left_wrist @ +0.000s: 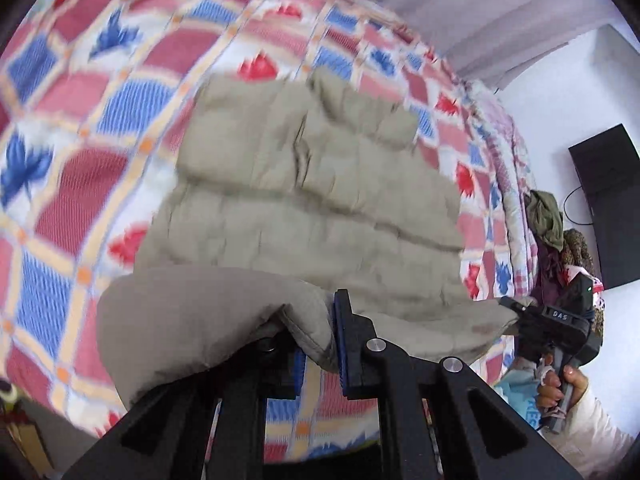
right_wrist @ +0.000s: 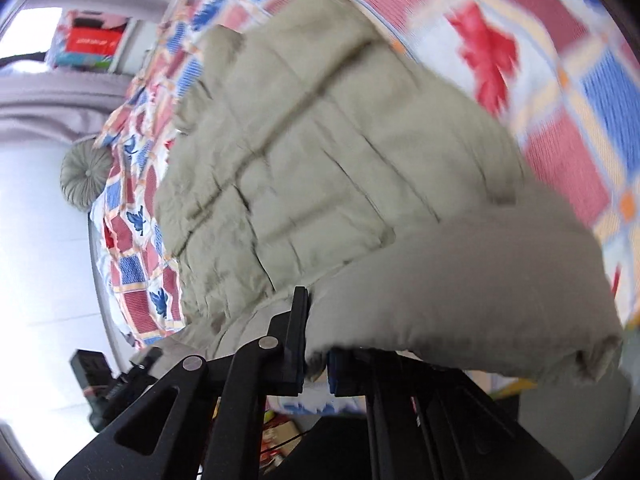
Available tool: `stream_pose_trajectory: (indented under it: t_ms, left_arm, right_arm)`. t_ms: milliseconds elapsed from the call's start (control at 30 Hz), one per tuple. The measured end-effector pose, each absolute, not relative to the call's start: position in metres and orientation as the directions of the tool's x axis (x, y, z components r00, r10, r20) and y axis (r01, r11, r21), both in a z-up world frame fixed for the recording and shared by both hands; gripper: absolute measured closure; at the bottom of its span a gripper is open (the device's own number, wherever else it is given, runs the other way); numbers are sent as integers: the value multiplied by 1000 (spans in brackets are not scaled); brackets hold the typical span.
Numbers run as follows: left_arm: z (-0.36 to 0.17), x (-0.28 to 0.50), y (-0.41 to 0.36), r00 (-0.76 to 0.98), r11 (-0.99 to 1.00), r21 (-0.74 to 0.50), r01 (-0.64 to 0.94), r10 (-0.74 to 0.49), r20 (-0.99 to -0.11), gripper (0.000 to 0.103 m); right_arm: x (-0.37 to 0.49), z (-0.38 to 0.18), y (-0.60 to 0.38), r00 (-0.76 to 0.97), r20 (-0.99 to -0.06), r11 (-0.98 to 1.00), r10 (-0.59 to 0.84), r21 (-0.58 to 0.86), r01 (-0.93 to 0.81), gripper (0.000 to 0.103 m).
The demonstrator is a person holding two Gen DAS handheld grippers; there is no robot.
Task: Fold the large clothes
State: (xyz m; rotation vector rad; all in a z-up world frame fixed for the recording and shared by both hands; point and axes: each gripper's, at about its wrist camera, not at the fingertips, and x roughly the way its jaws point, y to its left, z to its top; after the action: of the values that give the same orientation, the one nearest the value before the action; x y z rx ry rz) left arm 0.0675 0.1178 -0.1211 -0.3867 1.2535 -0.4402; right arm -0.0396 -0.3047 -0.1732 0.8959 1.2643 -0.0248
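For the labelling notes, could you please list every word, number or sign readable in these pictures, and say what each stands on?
"DAS": raised letters on the black body of the right gripper, in the left wrist view.
White lettering on the red box at the back: too blurred to read.
Print on the light blue fabric by the hand: too cut off to read.

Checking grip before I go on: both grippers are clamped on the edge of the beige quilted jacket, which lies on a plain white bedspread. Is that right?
Not quite. The left gripper and right gripper are both clamped on the beige quilted jacket, but the bedspread is not plain white: it is checked red, blue and white with leaf prints, as the left wrist view shows.
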Motion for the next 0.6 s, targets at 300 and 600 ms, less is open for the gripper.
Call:
stream_pose_trajectory:
  t_ms: [300,600]
  left_arm:
    - [-98,203,87,440,896,-406,180,-443,-781,89]
    - [-196,297,44,461,965,-246,93,-261,-848,89]
  right_arm:
    - [109,-96,-315,496,-802,848,334,485,214,95]
    - [226,-162,-322,505,-824,883,257,413,223,95]
